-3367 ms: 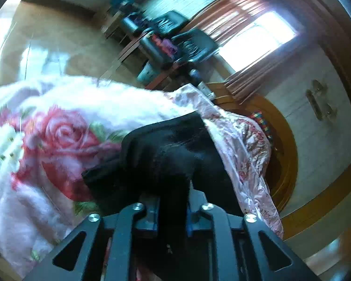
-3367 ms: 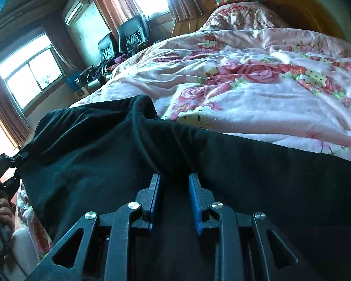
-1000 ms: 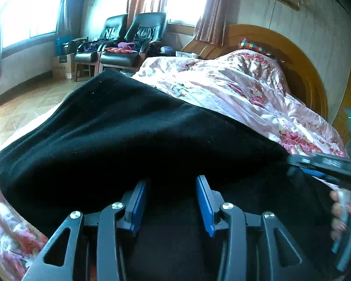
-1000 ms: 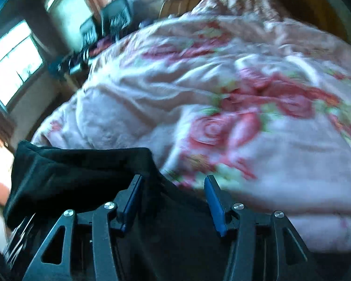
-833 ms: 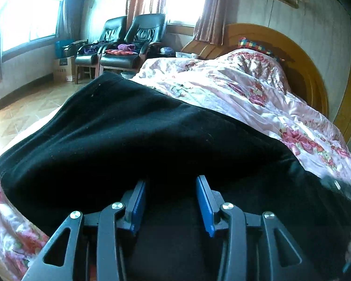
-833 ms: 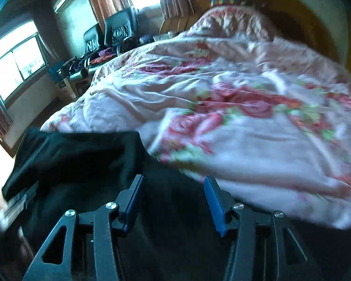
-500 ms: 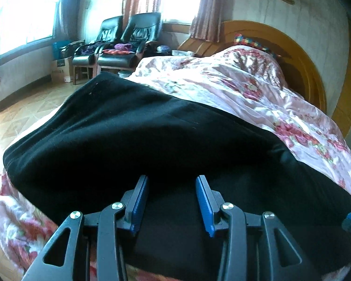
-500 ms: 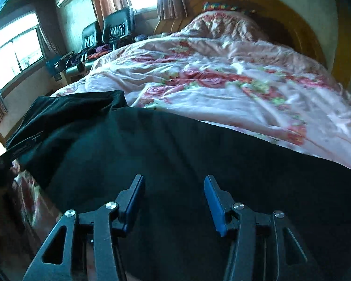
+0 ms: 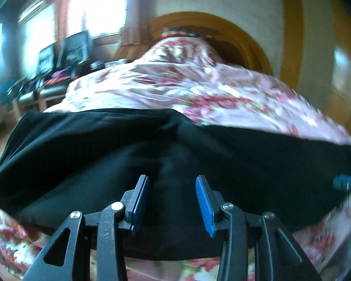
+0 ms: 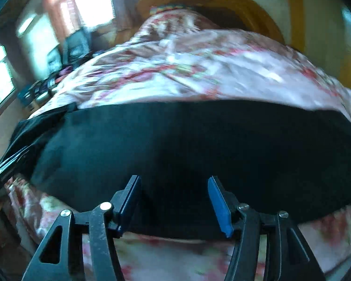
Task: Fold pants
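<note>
bed: floral quilt (image 9: 199, 89) | headboard (image 9: 252, 42) wooden, arched | chairs (image 9: 65, 49) by window (image 9: 105, 0)

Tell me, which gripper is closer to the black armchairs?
Left. The left gripper hovers over the pants' end nearest the armchairs; the right gripper, jaws opening with nothing pinched between them, is farther along.

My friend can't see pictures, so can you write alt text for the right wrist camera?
Black pants lie spread across a pink rose-patterned quilt on a bed, right in front of the right tongs, whose blue-padded jaws are opening with nothing pinched between them. Behind stand a curved wooden headboard and bright, blurry windows.
</note>
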Demonstrator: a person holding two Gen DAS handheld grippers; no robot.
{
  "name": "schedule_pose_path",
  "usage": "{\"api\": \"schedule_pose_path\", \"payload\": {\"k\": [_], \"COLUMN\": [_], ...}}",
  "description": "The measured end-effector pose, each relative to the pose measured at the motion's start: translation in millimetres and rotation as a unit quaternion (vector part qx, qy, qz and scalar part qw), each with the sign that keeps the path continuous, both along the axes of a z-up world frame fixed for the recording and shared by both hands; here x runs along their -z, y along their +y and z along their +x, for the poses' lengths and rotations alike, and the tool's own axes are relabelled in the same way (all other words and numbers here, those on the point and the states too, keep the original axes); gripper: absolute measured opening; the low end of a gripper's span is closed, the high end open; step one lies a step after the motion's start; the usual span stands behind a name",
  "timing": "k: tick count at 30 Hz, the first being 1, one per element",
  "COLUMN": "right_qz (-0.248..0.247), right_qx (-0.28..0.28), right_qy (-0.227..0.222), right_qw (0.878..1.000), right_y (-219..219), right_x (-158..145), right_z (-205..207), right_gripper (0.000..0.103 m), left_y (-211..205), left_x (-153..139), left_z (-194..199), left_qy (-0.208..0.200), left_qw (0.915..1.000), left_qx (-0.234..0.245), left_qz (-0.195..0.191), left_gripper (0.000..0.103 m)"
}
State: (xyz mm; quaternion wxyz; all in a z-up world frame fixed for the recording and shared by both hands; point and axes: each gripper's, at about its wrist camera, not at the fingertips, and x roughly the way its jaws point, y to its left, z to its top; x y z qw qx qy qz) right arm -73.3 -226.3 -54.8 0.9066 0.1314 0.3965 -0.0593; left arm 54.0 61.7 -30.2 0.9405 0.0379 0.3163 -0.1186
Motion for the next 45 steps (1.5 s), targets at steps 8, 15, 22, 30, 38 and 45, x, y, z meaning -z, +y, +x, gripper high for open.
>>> {"api": "schedule_pose_path", "payload": {"k": [8,15,22,30,38,45], "right_qz": [0.058,0.12,0.144,0.179,0.18,0.156], "right_qx": [0.148,0.284,0.297,0.304,0.344,0.309], "right_qy": [-0.031,-0.112,-0.125,-0.127,-0.106,-0.134], "right_qw": [0.987,0.945,0.935,0.927,0.915,0.928], "right_y": [-74,-127,-151,-161,-167,-160], "right_x": [-16,-30,-23,-19,-9,-23], "right_z": [-52,-106,-98,-107,-119,-111], "right_gripper": [0.06,0.06,0.052,0.013,0.0,0.026], "left_y": [-7,-3,-10,-4,-3,-3], "left_x": [24,18,21,21,21,21], "left_z": [12,6,7,8,8,9], "left_qy": [0.061,0.062,0.067,0.069,0.069,0.07], "left_qw": [0.998,0.9979,0.9975,0.9972,0.9972,0.9971], "left_qx": [0.013,0.007,0.012,0.005,0.005,0.004], "left_qz": [0.009,-0.016,-0.017,-0.028,-0.029,-0.03], "left_gripper": [0.042,0.042,0.042,0.042,0.042,0.042]}}
